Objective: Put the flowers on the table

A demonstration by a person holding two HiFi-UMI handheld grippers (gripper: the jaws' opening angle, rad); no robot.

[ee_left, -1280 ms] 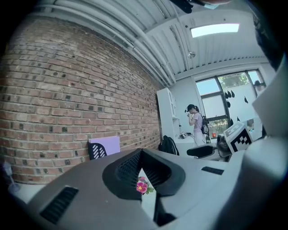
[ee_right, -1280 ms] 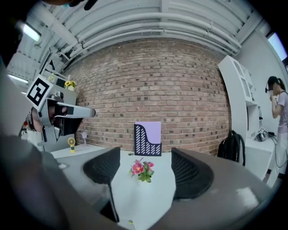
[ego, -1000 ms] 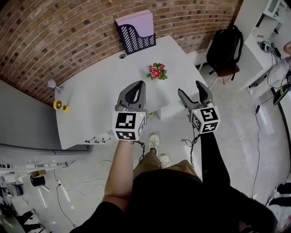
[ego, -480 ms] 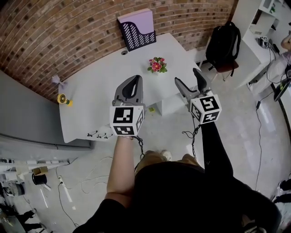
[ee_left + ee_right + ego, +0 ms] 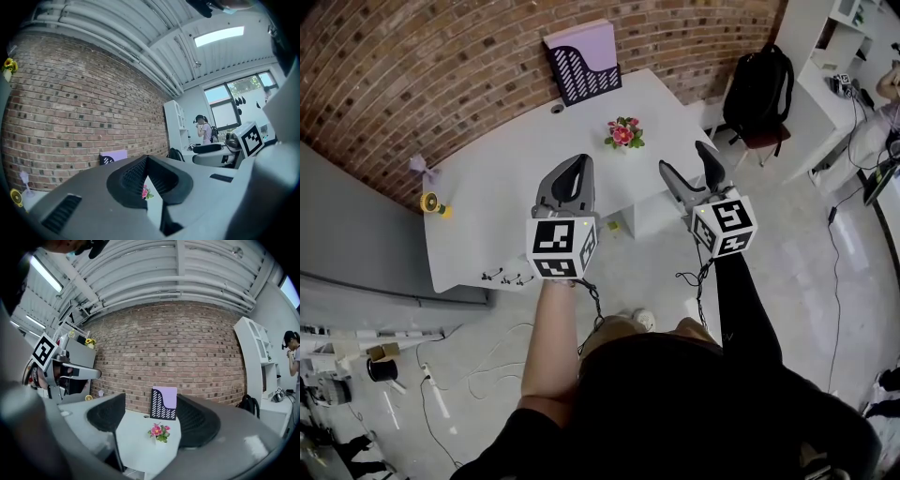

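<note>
A small pot of pink flowers stands on the white table, toward its right end. Both grippers hang in the air short of the table's near edge, with nothing in them. My left gripper is shut, its jaws meeting at the tips. In the left gripper view the flowers peek through the slit under the tips. My right gripper is open. The flowers show well ahead between its two pads in the right gripper view.
A black and purple file holder stands at the table's far edge by the brick wall. A yellow flower and a small purple thing are at the left end. A black backpack rests on a chair to the right. Cables lie on the floor.
Over the last second both grippers moved slightly forward toward the table with the person's step. In the last half second almost nothing shifted. Left stays shut, right stays open.
</note>
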